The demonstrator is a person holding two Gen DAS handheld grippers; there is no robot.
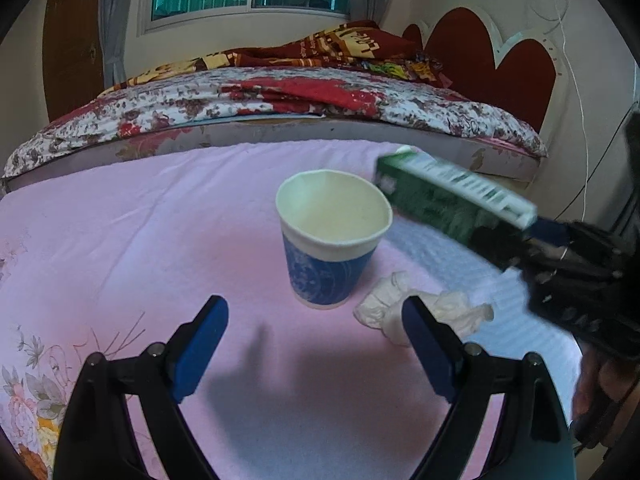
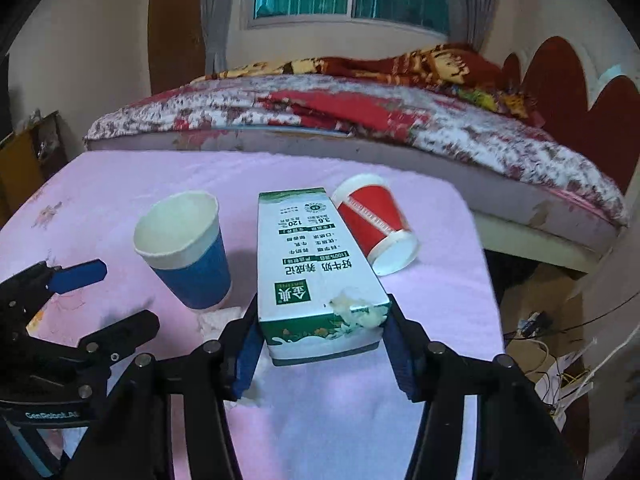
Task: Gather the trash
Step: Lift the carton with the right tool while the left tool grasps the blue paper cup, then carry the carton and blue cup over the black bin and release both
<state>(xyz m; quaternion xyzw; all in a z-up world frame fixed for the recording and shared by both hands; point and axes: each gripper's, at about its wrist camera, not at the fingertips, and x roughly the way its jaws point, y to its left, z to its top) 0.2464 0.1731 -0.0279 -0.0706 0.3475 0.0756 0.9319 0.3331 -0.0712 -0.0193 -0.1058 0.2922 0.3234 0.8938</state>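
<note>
Two paper cups are sitting on the pink-covered bench point(image 2: 120, 184): a blue cup point(image 2: 186, 250) upright, a red cup point(image 2: 374, 222) tipped over right of it. A crumpled tissue point(image 1: 424, 310) is lying beside the blue cup. The right tool point(image 2: 320, 344) is gripping one milk carton point(image 2: 316, 272), raised near the blue cup; the left tool point(image 1: 316, 344) is hovering wide open before it.
</note>
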